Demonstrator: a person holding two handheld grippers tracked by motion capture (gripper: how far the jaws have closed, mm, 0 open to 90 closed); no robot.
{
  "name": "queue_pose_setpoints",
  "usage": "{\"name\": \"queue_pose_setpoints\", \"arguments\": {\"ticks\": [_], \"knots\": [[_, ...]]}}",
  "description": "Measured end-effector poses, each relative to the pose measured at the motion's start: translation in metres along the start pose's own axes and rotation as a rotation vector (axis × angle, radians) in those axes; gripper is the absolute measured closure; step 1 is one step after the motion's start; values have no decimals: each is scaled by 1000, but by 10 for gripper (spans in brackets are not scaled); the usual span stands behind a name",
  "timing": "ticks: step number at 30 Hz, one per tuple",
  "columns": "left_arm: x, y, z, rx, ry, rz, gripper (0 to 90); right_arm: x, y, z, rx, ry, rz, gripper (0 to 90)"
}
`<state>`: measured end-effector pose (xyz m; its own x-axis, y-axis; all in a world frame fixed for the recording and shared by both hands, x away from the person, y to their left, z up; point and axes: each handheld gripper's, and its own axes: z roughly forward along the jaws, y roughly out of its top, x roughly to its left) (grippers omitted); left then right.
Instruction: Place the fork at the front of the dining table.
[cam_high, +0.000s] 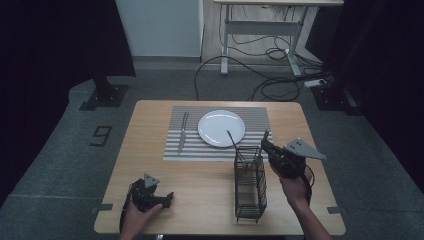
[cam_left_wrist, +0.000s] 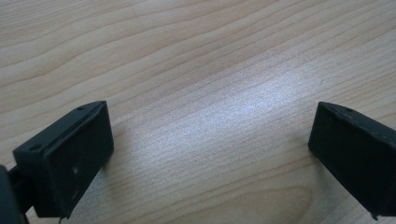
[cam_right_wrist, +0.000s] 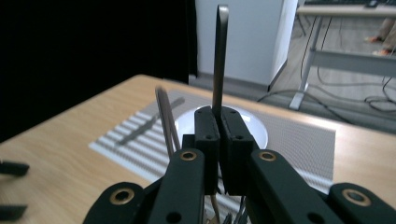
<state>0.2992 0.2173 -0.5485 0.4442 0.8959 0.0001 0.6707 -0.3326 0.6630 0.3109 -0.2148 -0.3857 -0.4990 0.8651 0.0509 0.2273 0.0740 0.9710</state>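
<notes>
**Mia:** What is the right gripper doing?

**Ben:** Its two black jaws are pressed tight together on a thin metal handle. The handle sticks straight up out of the jaws. I cannot tell if it is a knife, a fork or a spoon, because the other end is hidden.

**Mia:** Where is that on the table?

**Ben:** The right gripper is just above the far end of the black wire basket. The basket stands on the wooden table, near the right side. The handle points up beside the basket's far rim.

**Mia:** Is there more in the basket?

**Ben:** Yes, one more thin piece of cutlery leans out of it, toward the white plate.

**Mia:** Where is the plate?

**Ben:** It sits on a striped mat at the far side of the table. A knife lies on the mat, left of the plate, not touching it.

**Mia:** And the left gripper?

**Ben:** It rests low on the table near the front left edge, well apart from the basket. Its jaws are wide open, with bare wood between them. It holds nothing.
</notes>
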Motion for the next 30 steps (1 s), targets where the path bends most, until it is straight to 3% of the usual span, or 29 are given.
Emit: {"name": "queue_pose_setpoints", "arguments": {"ticks": [10,18,30], "knots": [[0,0,0,2,-1,0,0,-9,28,-21,-83,-34,17,864],[0,0,0,2,-1,0,0,-24,31,-26,-105,-53,62,865],[0,0,0,2,-1,0,0,-34,35,-31,-103,-103,62,865]]}}
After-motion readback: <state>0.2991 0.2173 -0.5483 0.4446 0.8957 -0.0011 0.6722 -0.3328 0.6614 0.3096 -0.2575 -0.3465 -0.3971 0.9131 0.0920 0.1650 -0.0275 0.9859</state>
